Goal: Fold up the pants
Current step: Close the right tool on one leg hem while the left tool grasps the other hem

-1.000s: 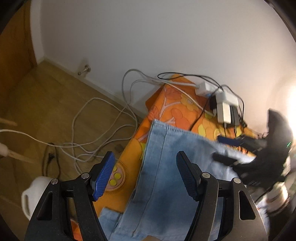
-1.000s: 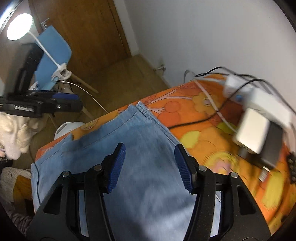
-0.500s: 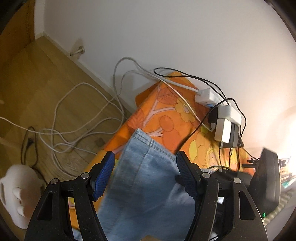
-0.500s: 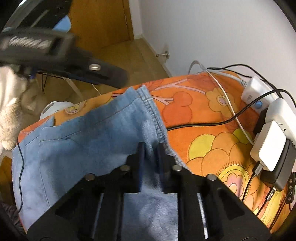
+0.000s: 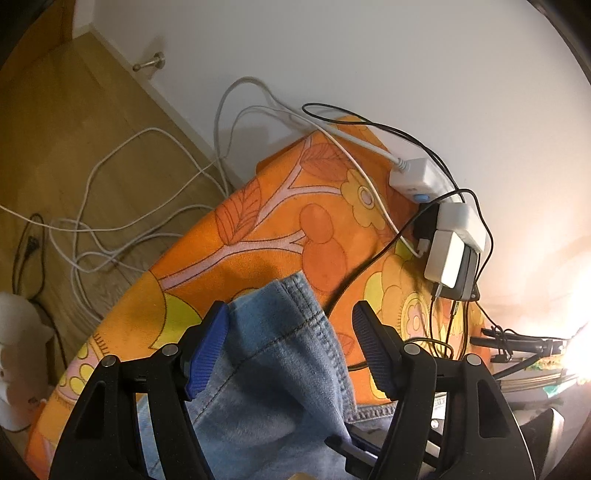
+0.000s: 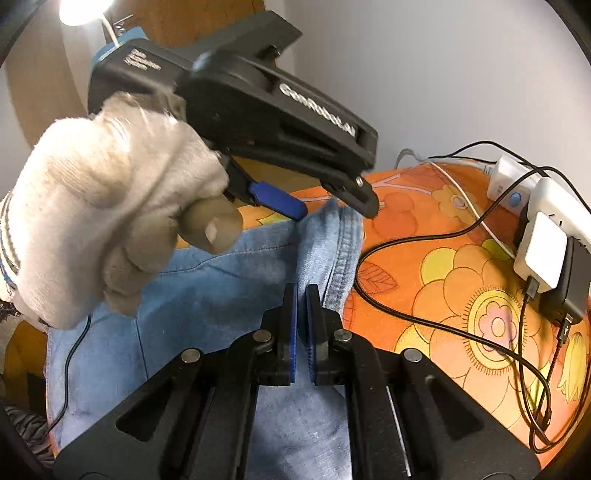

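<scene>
- Light-blue denim pants [image 6: 207, 295] lie on an orange floral tablecloth [image 6: 443, 280], hem corner bunched up.
- Left gripper [image 5: 288, 343] stands spread, straddling that raised hem.
- Right gripper [image 6: 301, 325] is clenched on the denim fold.
- White chargers [image 6: 539, 247] sit rightward.

a plain white wall [image 5: 332, 55] rises beyond the tool, meeting a wooden floor [image 5: 55, 129] strewn with white cables [image 5: 110, 221]. a metal doorstop [image 5: 149, 62] juts from the skirting. far left glows a lamp [image 6: 79, 7] by a wooden door [image 6: 207, 11].
</scene>
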`<action>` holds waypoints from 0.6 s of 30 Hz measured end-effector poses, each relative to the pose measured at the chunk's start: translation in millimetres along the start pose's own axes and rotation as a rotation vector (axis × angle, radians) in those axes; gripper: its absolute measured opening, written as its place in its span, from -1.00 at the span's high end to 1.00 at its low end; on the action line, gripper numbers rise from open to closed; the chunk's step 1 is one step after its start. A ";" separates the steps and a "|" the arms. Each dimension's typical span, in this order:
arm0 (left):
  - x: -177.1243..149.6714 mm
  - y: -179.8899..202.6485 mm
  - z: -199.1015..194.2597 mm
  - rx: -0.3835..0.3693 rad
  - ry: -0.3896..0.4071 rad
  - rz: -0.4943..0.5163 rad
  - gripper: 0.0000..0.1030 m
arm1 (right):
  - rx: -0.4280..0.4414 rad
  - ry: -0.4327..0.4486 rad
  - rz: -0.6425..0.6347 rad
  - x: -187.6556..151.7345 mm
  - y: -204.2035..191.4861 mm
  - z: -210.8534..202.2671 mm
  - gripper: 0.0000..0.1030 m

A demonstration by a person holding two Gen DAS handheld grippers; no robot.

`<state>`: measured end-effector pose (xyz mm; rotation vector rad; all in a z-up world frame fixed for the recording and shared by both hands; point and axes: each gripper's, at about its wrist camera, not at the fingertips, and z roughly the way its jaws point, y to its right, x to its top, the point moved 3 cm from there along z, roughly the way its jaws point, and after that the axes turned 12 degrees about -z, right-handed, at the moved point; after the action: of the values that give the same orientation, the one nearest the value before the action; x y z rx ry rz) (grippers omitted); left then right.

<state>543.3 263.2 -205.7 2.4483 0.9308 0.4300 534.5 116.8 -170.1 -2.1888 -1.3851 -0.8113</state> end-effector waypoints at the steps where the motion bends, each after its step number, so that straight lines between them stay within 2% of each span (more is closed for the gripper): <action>1: -1.1 1.4 0.2 0.007 0.002 0.009 -0.30 | -0.001 0.006 0.002 -0.6 -1.7 -1.5 0.90; 5: -3.7 2.4 -1.0 0.003 -0.006 0.006 -0.29 | 0.024 0.017 0.019 -1.9 -2.2 -11.0 0.90; 7: -6.5 3.5 -0.3 0.015 -0.003 0.022 -0.22 | 0.035 0.016 0.017 -0.1 -0.1 -12.2 0.90; 9: -10.1 5.0 0.1 0.043 0.019 0.054 0.17 | 0.031 0.014 0.006 -0.7 -3.8 -13.9 0.90; 12: -13.0 3.2 2.3 0.030 0.017 0.063 0.64 | 0.028 0.021 0.008 -4.0 -10.4 -19.6 0.90; 14: -15.6 2.2 2.0 0.026 0.036 0.079 0.79 | 0.023 0.029 0.008 -4.6 -12.4 -22.9 0.90; 18: -21.8 4.4 1.2 0.019 0.065 0.120 0.88 | 0.024 0.018 0.007 -6.3 -16.2 -29.8 0.89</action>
<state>530.5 245.0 -206.8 2.5296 0.8194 0.5477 510.2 100.6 -151.6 -2.1622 -1.3706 -0.8059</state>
